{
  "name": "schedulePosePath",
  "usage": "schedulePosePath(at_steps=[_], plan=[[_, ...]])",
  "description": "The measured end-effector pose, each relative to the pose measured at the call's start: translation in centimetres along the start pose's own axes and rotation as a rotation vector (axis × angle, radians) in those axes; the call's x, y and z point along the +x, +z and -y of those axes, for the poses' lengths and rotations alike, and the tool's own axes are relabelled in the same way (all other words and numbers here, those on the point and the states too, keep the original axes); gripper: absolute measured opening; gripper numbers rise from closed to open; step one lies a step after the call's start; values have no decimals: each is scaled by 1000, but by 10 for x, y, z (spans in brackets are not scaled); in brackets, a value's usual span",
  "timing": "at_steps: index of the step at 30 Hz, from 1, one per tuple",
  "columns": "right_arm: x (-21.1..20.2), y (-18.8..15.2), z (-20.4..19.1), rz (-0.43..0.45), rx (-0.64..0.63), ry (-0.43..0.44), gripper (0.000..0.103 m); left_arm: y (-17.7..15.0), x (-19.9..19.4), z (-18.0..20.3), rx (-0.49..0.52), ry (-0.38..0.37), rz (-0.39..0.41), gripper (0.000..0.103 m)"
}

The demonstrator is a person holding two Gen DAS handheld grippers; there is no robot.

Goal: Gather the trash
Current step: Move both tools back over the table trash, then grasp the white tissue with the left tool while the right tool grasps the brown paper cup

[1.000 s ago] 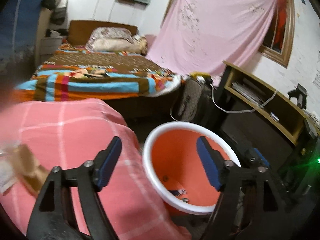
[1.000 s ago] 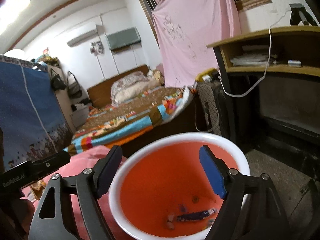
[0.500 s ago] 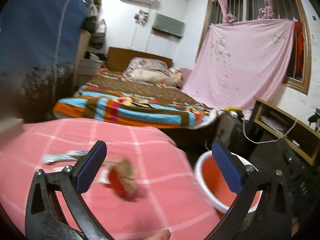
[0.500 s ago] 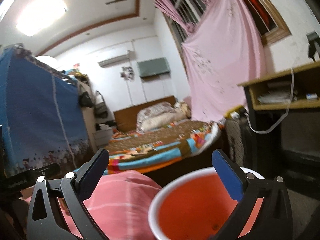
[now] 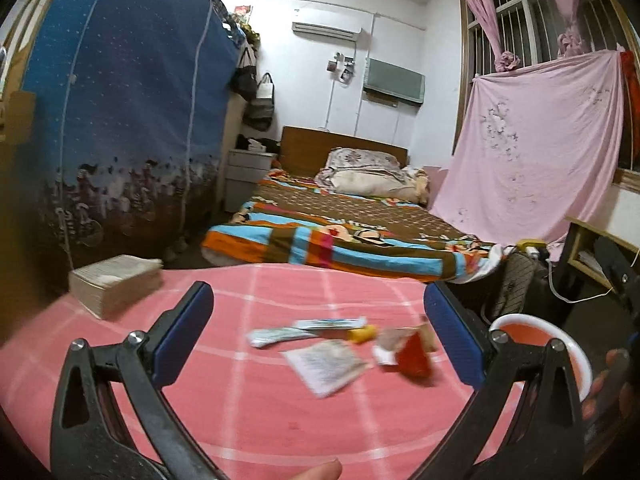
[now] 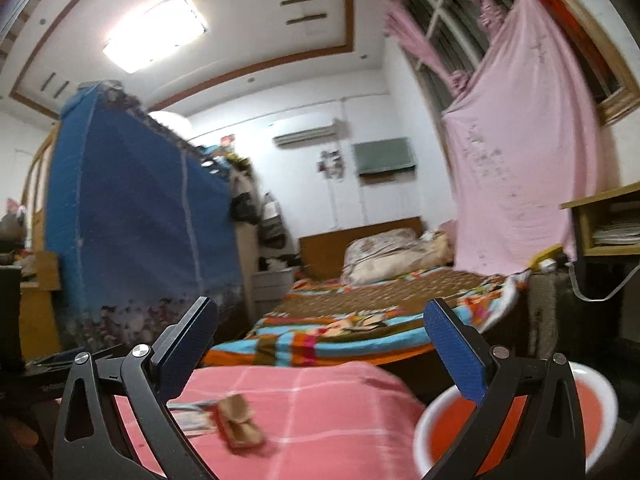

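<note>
wrappers point(image 5: 324, 344) lie between the wide-open left tool point(image 5: 318, 334) tips, untouched.

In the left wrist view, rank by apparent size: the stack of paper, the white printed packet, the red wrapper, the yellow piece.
1. stack of paper
2. white printed packet
3. red wrapper
4. yellow piece

All are motion-blurred, and the stack and packet differ in nearness, so their order is unsure.
</note>
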State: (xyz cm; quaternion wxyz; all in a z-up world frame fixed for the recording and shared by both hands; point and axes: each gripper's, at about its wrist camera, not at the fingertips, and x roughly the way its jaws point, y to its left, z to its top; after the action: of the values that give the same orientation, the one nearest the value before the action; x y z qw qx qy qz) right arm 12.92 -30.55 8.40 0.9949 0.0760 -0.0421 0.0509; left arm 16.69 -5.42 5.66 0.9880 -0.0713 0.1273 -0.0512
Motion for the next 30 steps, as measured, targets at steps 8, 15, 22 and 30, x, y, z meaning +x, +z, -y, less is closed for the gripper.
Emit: schedulePosePath(at_steps=[8,15,22,30], plan=[[42,-21,-35,-167,-67,122,103,-7,1,-29,78,9,0,90],[95,-50,-40,-464,-55,135,103,-10,25,-43,18,-66,-127,89],[123,-80,-47,-677,-71,133,84,-21,58,-50,-48,-115,-325,78],[130,-93,-53,-771,-71,206,83,-37,87,-43,-47,-175,-521,64]])
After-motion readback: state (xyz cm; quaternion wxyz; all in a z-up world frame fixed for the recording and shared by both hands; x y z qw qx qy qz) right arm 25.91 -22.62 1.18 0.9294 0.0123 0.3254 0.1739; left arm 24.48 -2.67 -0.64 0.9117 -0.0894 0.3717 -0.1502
